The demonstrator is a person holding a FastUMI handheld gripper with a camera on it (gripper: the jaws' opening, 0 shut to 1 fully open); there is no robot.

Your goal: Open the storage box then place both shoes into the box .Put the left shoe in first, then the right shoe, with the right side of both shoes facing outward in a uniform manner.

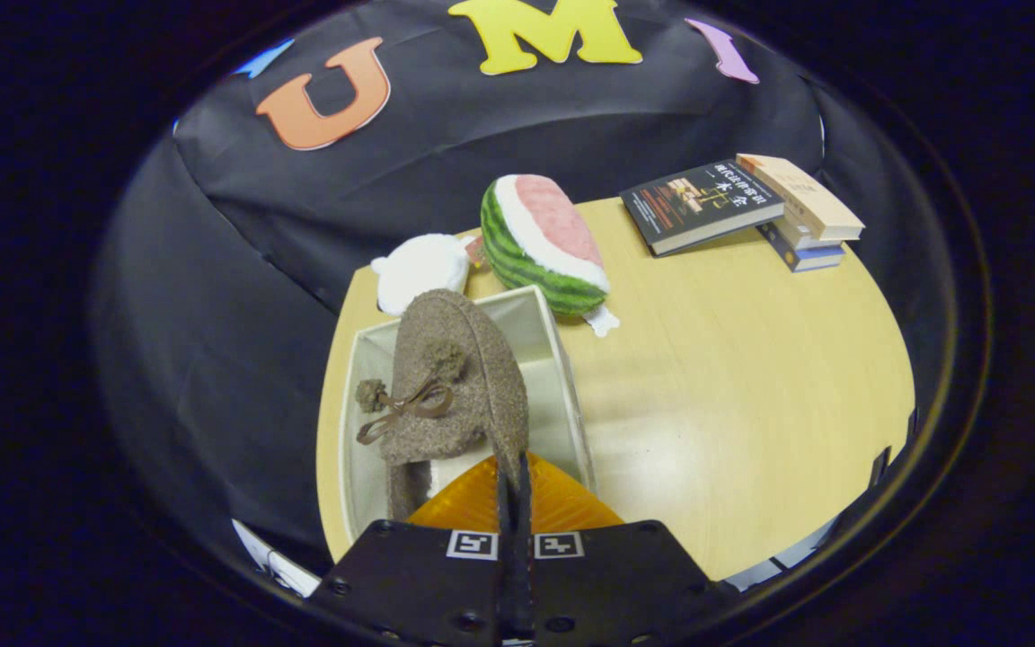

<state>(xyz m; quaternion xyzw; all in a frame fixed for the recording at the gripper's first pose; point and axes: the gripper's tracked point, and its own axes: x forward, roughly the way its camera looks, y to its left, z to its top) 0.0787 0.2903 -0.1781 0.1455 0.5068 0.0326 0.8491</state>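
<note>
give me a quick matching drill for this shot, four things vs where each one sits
Things:
1. shoe
2. storage box
3. watermelon plush
4. books

Places:
A. far corner of the table, stacked
B. just beyond the box
C. pinched at its edge by the gripper, over the box
D. open, on the table under the shoe

Pairs: 1-C, 2-D, 3-B, 4-A

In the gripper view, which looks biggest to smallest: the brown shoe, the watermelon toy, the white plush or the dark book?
1. Brown shoe, pinched between the shut fingers above the open box; its nearness enlarges it.
2. Watermelon toy and dark book look alike.
3. White plush, partly hidden.
</note>
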